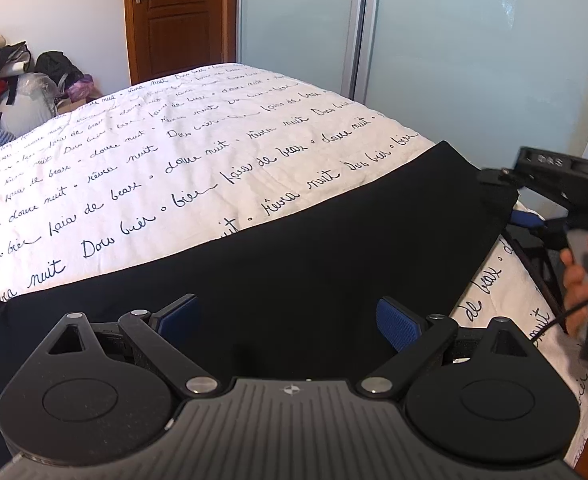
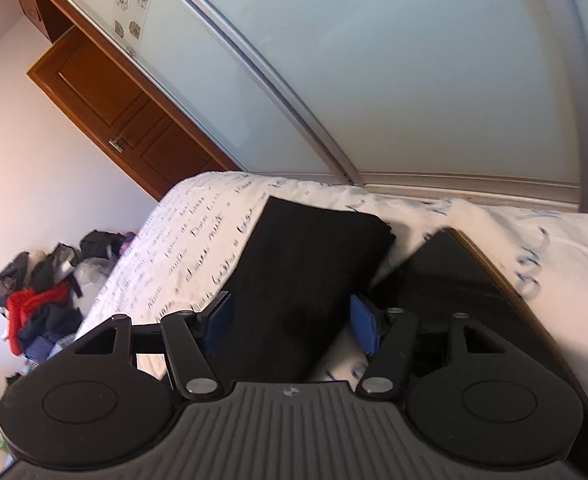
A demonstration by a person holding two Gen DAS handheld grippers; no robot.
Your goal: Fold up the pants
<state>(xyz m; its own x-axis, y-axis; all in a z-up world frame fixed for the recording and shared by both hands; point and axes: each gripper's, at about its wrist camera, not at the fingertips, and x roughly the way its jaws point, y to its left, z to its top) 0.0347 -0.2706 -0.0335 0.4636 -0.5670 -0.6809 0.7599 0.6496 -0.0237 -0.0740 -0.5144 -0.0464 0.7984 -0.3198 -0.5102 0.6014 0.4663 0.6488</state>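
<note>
**Black pants laid flat across the lettered bedspread**

The white bedspread (image 1: 198,152) under me is quilted and soft-looking, covered in rows of dark cursive script. I can read "nuit", "de beaux", "bien" and "douce nuit" repeated line after line; other words are too looped to make out. Across its near side lie the black pants (image 1: 294,248), a smooth matte cloth spread in a long flat band from the near left toward the far right, with one squared corner at the far right edge of the bed.

My left gripper (image 1: 288,322) hangs just over the near part of that cloth. Its jaws stand spread wide, the blue ribbed pads (image 1: 400,322) apart with only flat black fabric showing between them; nothing is pinched.

My right gripper (image 2: 292,322) is tilted, its blue pads apart as well, the pants (image 2: 306,272) lying beyond and between them without being pressed. From the left camera I see that same tool at the far right corner of the cloth, its black housing (image 1: 550,164) stamped with pale letters that look like "DAS", and my hand (image 1: 582,272) wrapped round its grey handle. To the right of the pants, a glossy dark board (image 2: 466,276) with a wooden rim sits against the bedding.

Beyond the bed stand frosted sliding panels (image 1: 474,60) in silver frames, one carrying small flower stickers (image 2: 134,4), and a panelled brown wooden door (image 1: 178,16) with a metal handle. A heap of clothes (image 1: 10,76) lies on the far left.
</note>
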